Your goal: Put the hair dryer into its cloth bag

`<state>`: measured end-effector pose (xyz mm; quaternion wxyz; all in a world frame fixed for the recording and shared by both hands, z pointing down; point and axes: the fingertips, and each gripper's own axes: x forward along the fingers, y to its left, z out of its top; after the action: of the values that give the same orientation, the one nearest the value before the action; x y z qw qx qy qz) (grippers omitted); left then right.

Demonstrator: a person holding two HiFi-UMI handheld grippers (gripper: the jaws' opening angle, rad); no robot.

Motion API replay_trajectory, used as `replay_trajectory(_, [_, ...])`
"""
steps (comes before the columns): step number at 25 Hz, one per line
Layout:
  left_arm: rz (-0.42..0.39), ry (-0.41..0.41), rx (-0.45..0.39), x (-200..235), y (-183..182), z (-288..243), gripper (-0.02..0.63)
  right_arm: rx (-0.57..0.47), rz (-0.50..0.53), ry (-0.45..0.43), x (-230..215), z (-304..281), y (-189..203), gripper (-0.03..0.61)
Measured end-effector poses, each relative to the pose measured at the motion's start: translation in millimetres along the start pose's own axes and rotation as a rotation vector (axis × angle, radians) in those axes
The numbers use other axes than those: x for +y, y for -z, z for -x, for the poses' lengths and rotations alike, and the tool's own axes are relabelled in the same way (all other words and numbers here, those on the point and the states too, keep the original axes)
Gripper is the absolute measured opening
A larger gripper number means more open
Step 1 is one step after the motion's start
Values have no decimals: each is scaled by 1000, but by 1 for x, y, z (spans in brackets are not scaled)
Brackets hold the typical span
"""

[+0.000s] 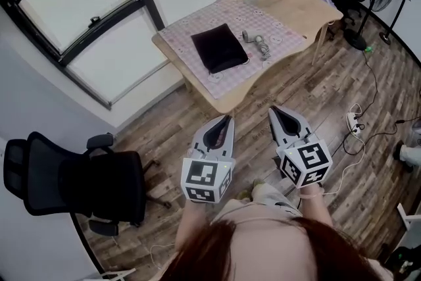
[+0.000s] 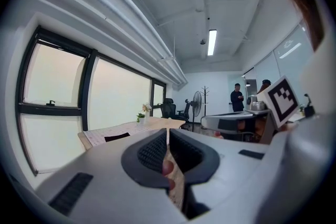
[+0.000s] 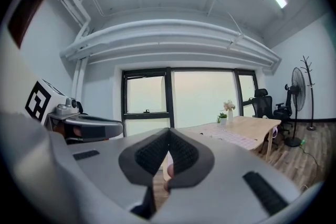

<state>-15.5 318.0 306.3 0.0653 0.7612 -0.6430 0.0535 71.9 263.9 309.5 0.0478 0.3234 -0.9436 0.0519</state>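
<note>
Nearest, the grey left gripper [image 1: 228, 119] and grey right gripper [image 1: 272, 110] hung over the wooden plank floor [image 1: 329, 95], jaws pressed together on nothing. Beyond, on the pale wooden desk [image 1: 309, 6], the small grey hair dryer [image 1: 255, 40] lay just right of the flat black cloth bag [image 1: 219, 47]. The dryer was probably rigid, light and smooth, best taken by its handle. Its long axis ran diagonally toward the near right. Its nozzle end was too small to tell.

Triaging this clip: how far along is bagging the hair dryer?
Nothing done yet. The hair dryer lies on the table beside the black cloth bag. Left tongs and right tongs are shut, empty, short of the table. Remaining: reach, grasp, bag it.
</note>
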Motion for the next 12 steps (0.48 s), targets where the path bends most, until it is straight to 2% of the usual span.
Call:
replay_trajectory(5, [-5, 14, 6, 1, 3, -7, 20, -7, -32, 0, -4, -5, 2, 0])
replay_trajectory(12, [-9, 25, 16, 6, 5, -27, 20, 0, -19, 28, -19, -20, 5, 0])
